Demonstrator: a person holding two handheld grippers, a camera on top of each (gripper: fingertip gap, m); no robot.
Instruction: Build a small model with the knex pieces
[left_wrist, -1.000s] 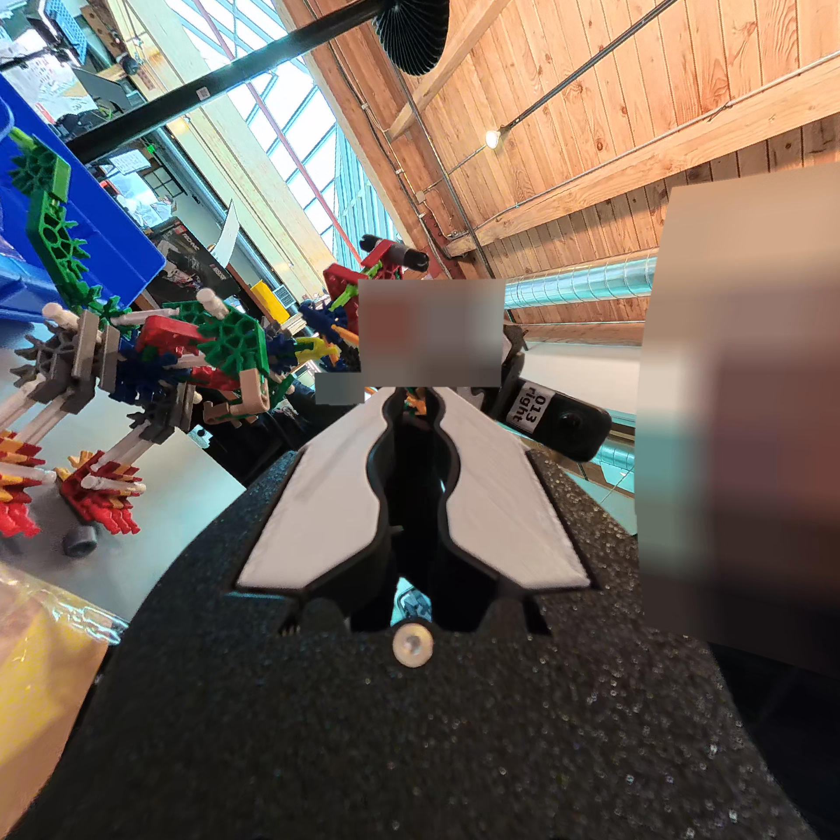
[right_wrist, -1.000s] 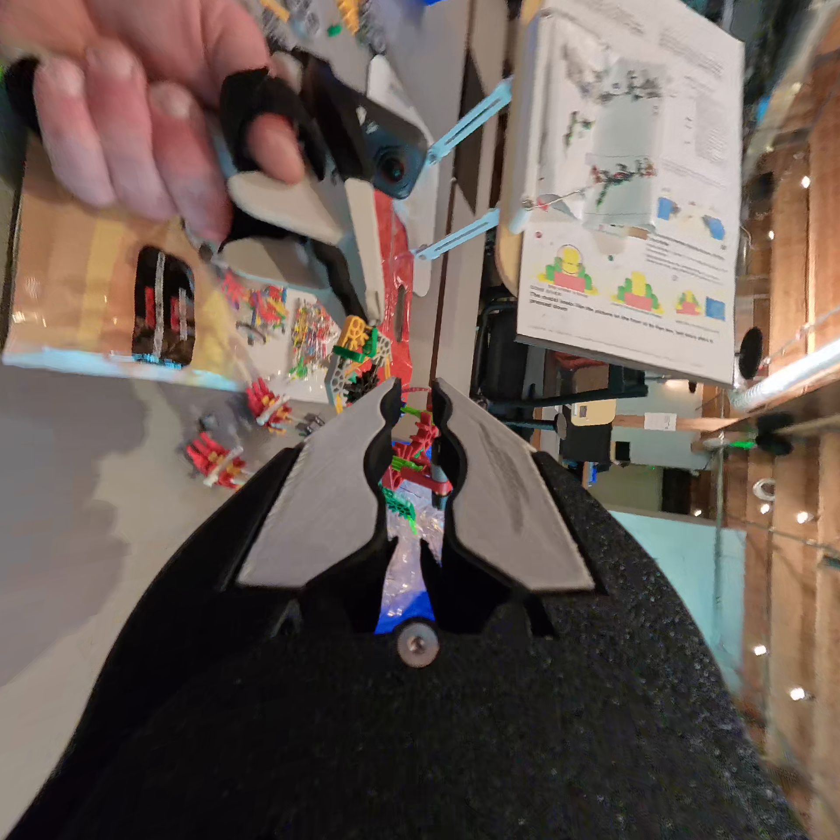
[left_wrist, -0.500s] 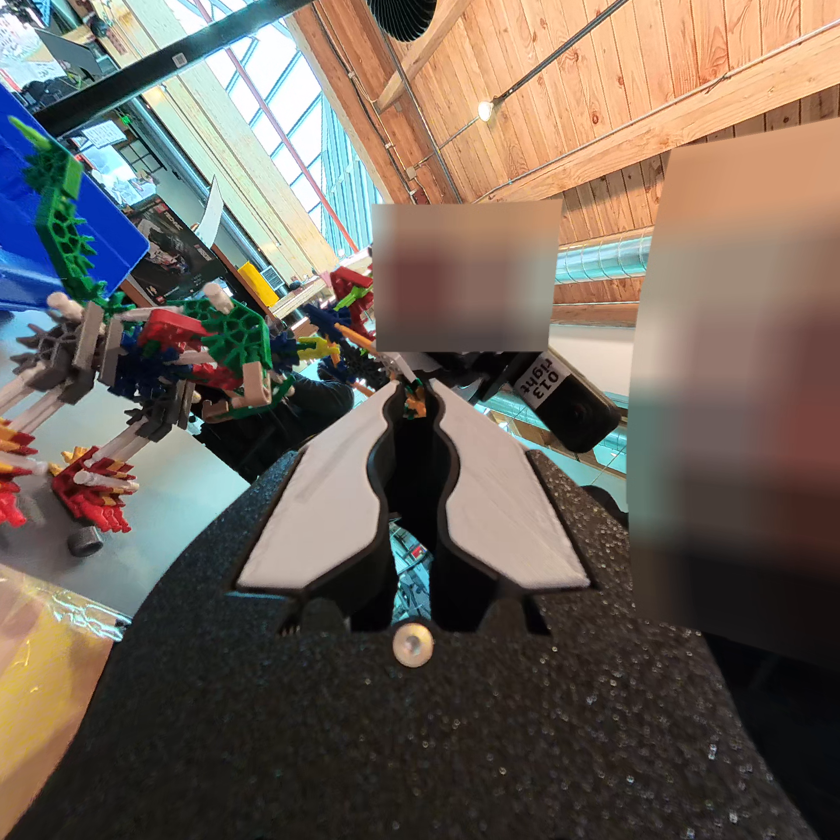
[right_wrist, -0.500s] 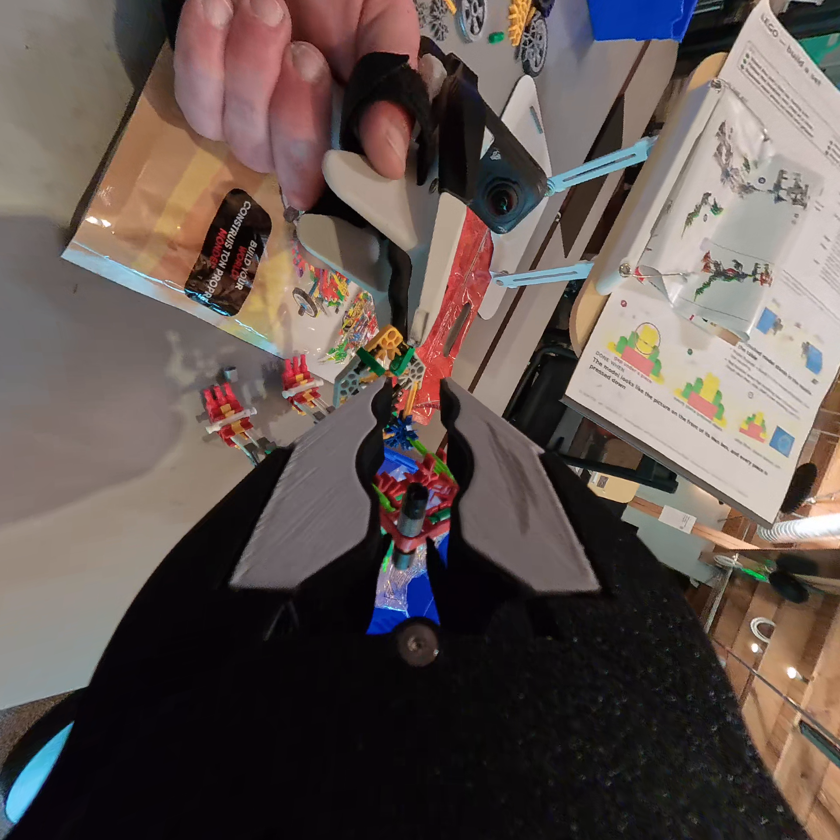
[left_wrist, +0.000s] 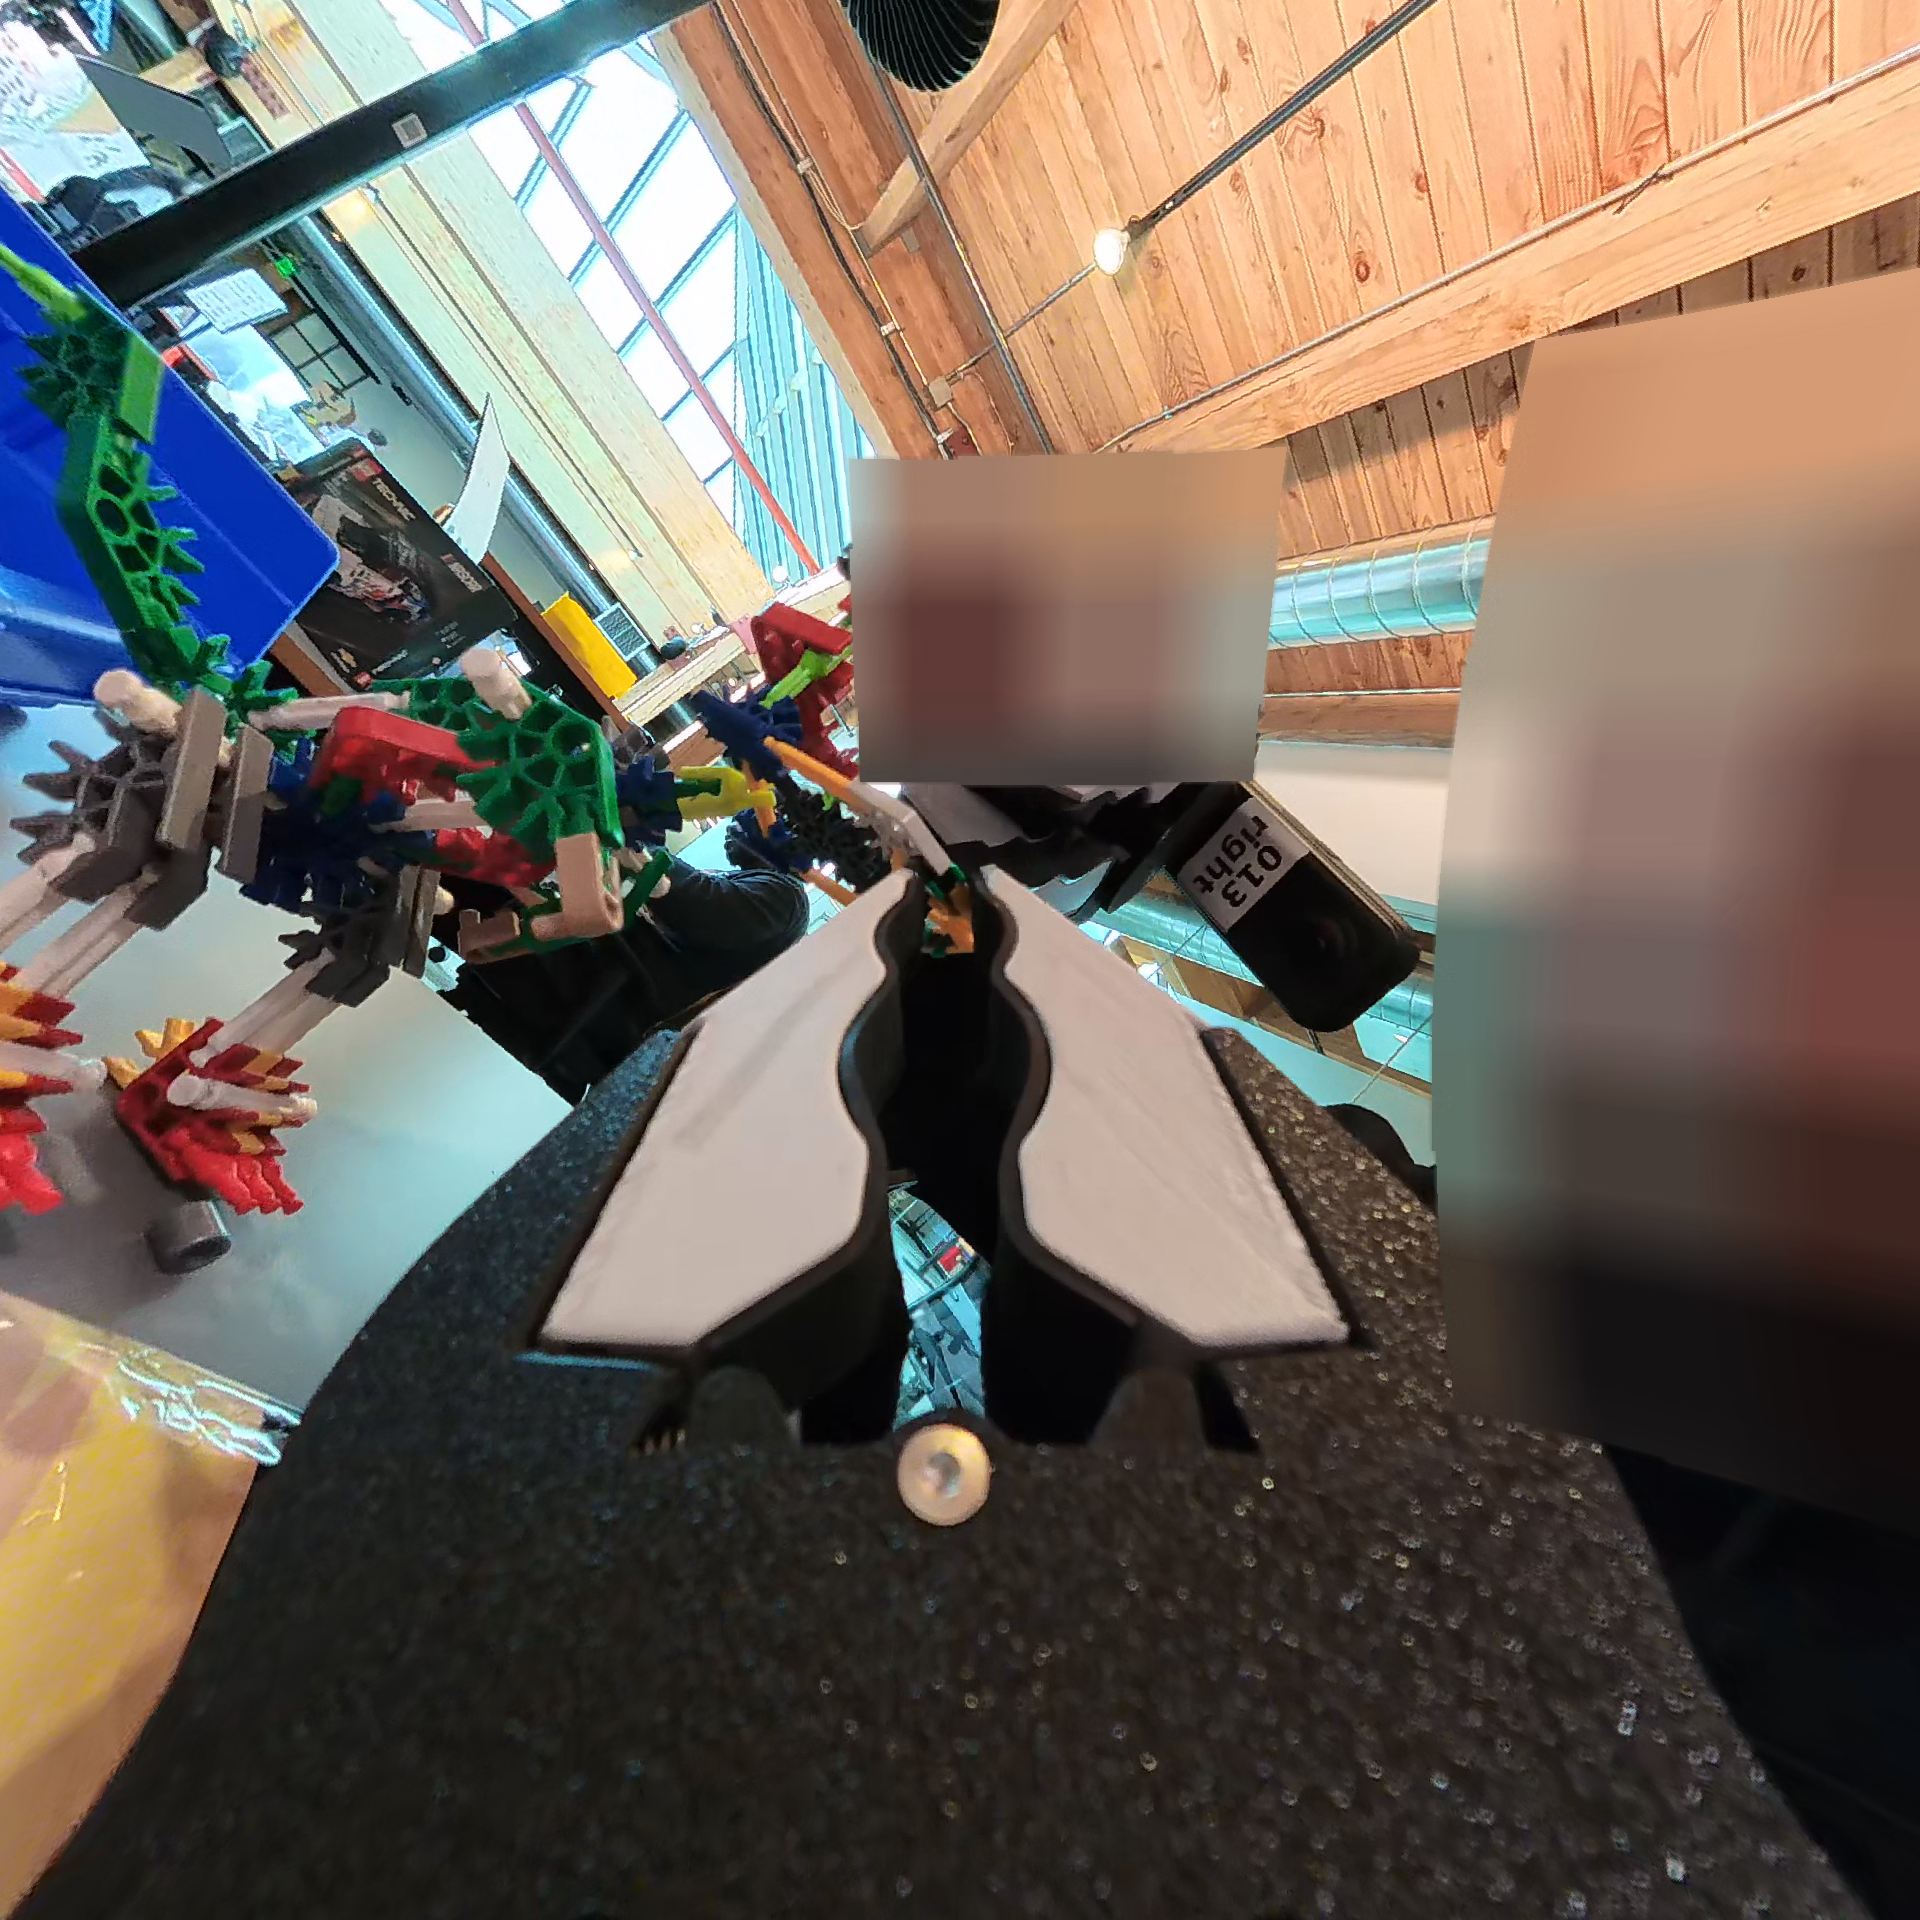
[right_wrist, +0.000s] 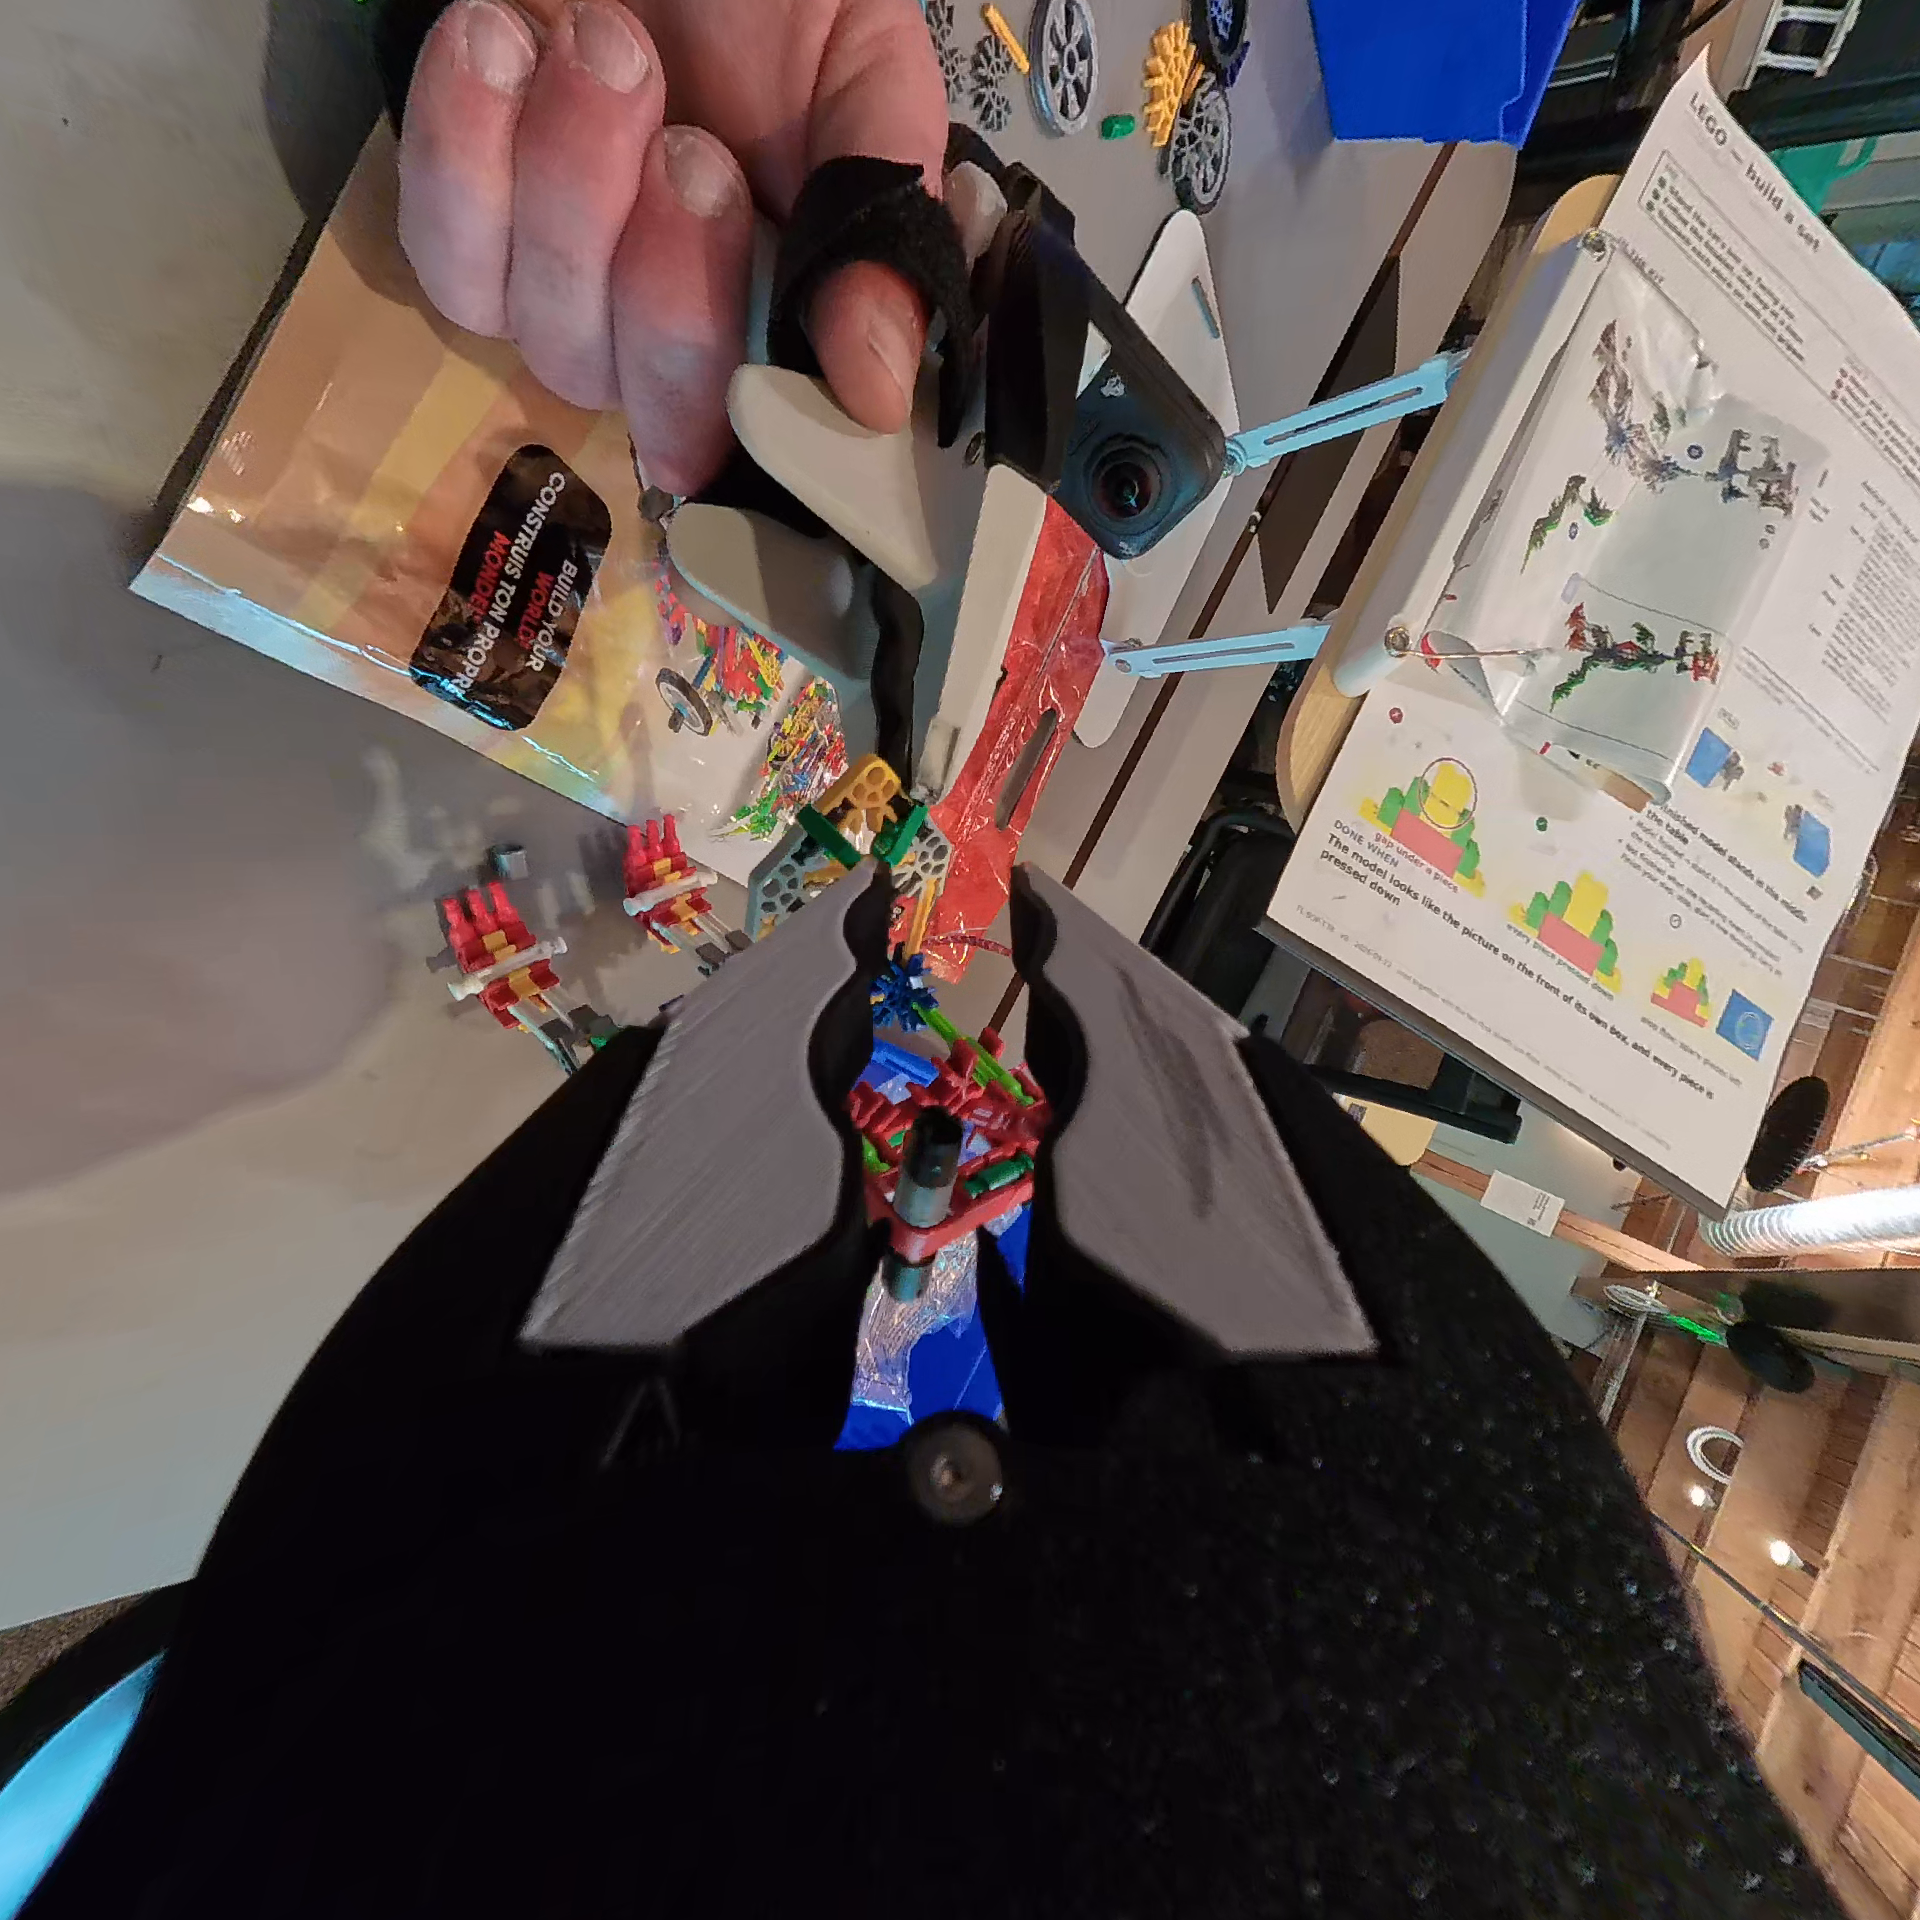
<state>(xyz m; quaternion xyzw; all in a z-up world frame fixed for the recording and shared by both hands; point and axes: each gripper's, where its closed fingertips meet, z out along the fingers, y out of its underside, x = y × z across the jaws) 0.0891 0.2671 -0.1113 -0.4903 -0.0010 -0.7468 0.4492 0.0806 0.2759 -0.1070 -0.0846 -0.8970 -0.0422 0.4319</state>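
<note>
Your left gripper (left_wrist: 948, 902) has its white fingers clenched at the tips on a small orange-and-green plastic connector piece (left_wrist: 951, 920) of the multicoloured rod-and-connector construction-toy model (left_wrist: 416, 800), which stands on the grey table (left_wrist: 416, 1122) to your left. Your right gripper (right_wrist: 940, 894) has its grey fingers parted, with the model's red connector cluster and dark axle (right_wrist: 940, 1143) between them, untouched. Beyond lies a shiny yellow plastic packet (right_wrist: 343, 457).

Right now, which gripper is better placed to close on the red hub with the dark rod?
Right, probably. The right gripper is open and the red hub sits between its fingers. The left gripper is farther off, its fingers pinched on a yellow connector.
</note>
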